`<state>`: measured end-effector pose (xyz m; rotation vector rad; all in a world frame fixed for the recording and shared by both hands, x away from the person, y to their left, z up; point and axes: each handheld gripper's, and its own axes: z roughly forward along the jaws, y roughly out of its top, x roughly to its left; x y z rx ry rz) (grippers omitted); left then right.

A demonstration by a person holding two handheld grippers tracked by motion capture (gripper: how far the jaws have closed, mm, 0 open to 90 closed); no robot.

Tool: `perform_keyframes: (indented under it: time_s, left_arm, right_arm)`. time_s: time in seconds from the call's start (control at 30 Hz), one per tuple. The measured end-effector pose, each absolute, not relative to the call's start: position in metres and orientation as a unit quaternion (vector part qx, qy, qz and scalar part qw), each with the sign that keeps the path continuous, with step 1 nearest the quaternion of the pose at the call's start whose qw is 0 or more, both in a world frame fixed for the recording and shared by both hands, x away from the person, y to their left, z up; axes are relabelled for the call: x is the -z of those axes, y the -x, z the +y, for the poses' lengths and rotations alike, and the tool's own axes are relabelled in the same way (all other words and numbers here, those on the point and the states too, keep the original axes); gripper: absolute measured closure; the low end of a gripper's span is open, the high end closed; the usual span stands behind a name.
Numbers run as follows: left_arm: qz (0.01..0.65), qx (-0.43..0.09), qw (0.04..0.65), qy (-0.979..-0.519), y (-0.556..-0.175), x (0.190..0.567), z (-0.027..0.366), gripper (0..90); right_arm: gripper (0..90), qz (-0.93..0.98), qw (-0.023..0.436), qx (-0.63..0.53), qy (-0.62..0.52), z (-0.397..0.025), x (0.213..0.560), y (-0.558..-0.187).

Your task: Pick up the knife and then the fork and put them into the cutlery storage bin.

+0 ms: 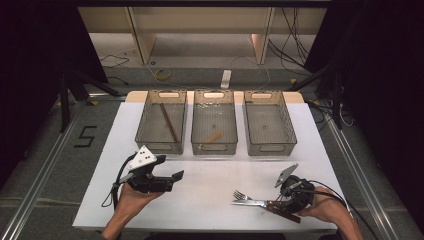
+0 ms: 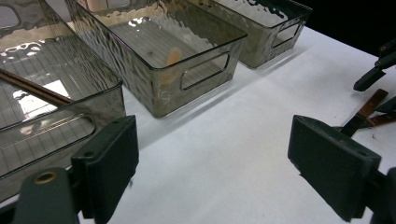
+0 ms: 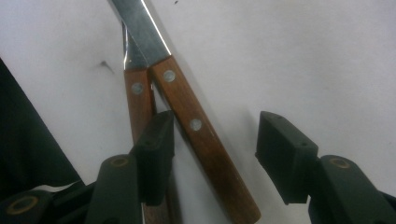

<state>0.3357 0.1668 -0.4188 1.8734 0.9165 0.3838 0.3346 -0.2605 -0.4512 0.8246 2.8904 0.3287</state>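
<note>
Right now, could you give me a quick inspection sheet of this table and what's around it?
Surface: white table top, flat, unmarked apart from small specks.
Job's things: fork and knife lying side by side, wooden handles toward the right gripper.
Bins: three clear bins in a row at the far edge; the left one holds a brown stick, the middle a small tan piece, the right looks empty.
Clutter: nothing seen.
Grippers: left gripper open, holding nothing; right gripper open, jaws astride the knife handle.
Cables: one trails from each gripper; more lie on the floor beyond.
Surroundings: dark curtains, wooden shelving, a "5" marked on the floor.
</note>
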Motion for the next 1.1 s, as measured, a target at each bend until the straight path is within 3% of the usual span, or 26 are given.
perform_keyframes:
  time_s: [0.17, 0.47, 1.1]
  left_arm:
    - [0.376, -0.158, 0.489, -0.771, -0.336, 0.419, 0.166, 16.2]
    - [0.375, -0.158, 0.486, -0.773, -0.336, 0.420, 0.165, 16.1]
    - [0.373, -0.157, 0.486, -0.775, -0.336, 0.420, 0.163, 16.1]
  right_arm:
    - [50.5, 0.959, 0.059, -0.094, -0.262, -0.257, 0.455, -0.335]
    - [63.5, 0.967, 0.044, -0.087, -0.235, -0.250, 0.454, -0.336]
    - [73.8, 0.980, 0.046, -0.064, -0.182, -0.241, 0.453, -0.334]
